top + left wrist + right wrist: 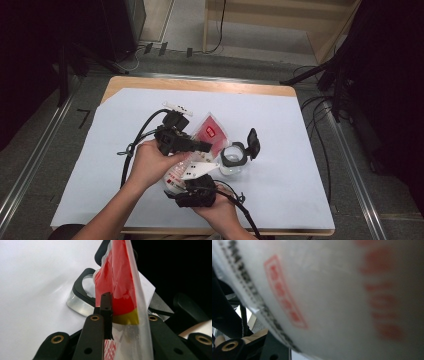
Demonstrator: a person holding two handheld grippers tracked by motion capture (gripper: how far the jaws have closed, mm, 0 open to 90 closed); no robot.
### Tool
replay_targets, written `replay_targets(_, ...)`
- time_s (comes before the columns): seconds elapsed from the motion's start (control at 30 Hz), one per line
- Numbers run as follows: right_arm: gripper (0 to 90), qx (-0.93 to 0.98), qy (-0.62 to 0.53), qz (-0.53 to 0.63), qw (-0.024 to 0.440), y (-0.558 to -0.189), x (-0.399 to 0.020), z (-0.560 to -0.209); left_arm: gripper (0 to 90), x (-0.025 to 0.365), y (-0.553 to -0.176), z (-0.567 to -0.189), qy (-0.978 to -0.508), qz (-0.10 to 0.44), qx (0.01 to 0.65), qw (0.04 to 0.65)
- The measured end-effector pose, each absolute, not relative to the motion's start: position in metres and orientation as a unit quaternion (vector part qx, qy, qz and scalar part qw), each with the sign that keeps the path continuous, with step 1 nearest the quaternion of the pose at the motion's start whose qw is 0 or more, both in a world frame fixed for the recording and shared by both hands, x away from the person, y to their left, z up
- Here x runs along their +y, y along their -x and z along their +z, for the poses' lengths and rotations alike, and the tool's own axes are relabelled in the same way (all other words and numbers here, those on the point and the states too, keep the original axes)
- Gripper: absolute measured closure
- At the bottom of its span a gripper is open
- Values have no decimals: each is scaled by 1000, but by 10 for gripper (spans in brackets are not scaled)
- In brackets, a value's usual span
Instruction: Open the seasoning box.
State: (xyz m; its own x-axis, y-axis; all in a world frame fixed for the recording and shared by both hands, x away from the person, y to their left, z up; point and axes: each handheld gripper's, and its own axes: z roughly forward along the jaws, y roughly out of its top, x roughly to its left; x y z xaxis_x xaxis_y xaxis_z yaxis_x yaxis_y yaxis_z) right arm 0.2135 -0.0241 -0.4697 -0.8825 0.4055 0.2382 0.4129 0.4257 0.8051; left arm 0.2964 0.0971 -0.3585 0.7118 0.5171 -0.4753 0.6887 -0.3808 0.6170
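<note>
A plastic pouch (210, 131), red at its upper end and white with red print lower down, is held up between my two grippers over the table. My left gripper (207, 146) reaches in from the left and is shut on the pouch's red part (122, 287); one black finger (106, 307) lies against the film. My right gripper (193, 184) comes from below and grips the pouch's white lower end (179, 175), whose printed film (332, 297) presses close to the lens. A clear jar (233, 161) with a black rim and an open flip lid (253, 143) stands just right of the pouch, also seen as the jar (80, 302).
A white sheet (280, 125) covers the wooden table. A small white strip (175, 106) lies behind the left gripper. Black cables (131, 150) trail from both grippers. Dark stands and floor cables (320, 125) lie off the right edge.
</note>
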Motion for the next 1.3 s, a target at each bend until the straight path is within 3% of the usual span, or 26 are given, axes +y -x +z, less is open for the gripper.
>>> replay_targets(0.63, 587, -811, 286, -509, 41, -209, -35, -464, 680, 90, -302, -350, -827, -126, 358, 415)
replay_targets(0.8, 592, -825, 274, -495, 7, -208, -35, -464, 803, 88, -303, -352, -825, -133, 364, 412)
replay_targets(0.93, 543, -839, 267, -473, -21, -205, -29, -465, 822, 82, -305, -357, -825, -129, 379, 399)
replay_targets(1.03, 574, -840, 270, -471, -18, -205, -29, -467, 818, 80, -306, -358, -826, -129, 388, 389)
replay_targets(1.2, 587, -838, 271, -474, -11, -209, -31, -462, 779, 77, -313, -353, -828, -142, 383, 383)
replay_targets(1.3, 592, -826, 280, -488, 11, -211, -32, -460, 704, 71, -315, -349, -838, -148, 369, 373)
